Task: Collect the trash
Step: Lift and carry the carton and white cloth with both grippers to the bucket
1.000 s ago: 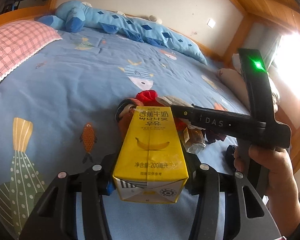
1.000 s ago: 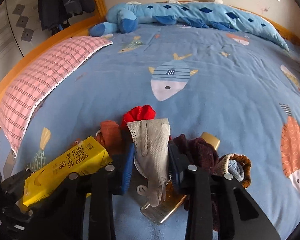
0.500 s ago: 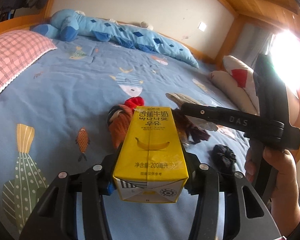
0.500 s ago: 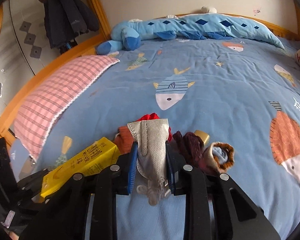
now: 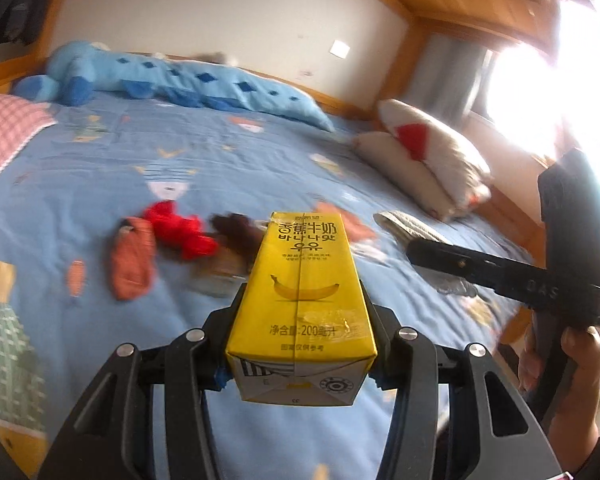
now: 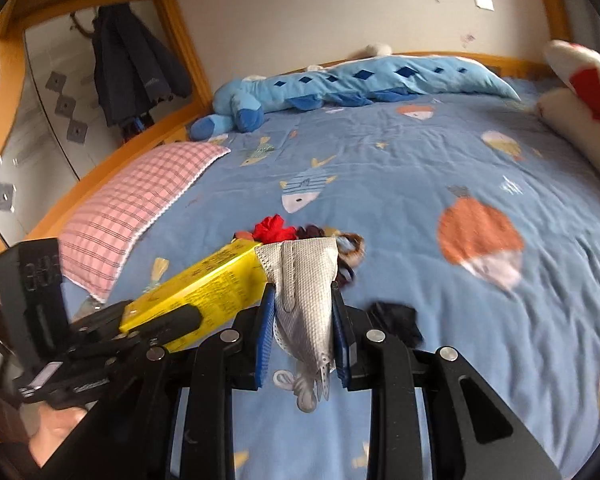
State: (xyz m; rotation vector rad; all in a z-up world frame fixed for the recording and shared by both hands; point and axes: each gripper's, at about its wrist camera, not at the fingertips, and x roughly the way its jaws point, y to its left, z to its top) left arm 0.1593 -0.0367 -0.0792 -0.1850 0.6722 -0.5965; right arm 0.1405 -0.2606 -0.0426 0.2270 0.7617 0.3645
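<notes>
Yellow milk carton (image 5: 300, 304) sits clamped end-on between the pads of the left tool (image 5: 300, 364), and the right tool (image 6: 304, 320) is pinched tight on a grey face mask (image 6: 304, 292), one piece of trash per hand so both can be carried off the bed (image 6: 400, 184) together. Compared with a second ago, both tools have lifted away from the clothes pile (image 6: 300, 234), which now lies farther off at 12 o'clock, and a black sock (image 6: 396, 318) shows at 3 o'clock.
</notes>
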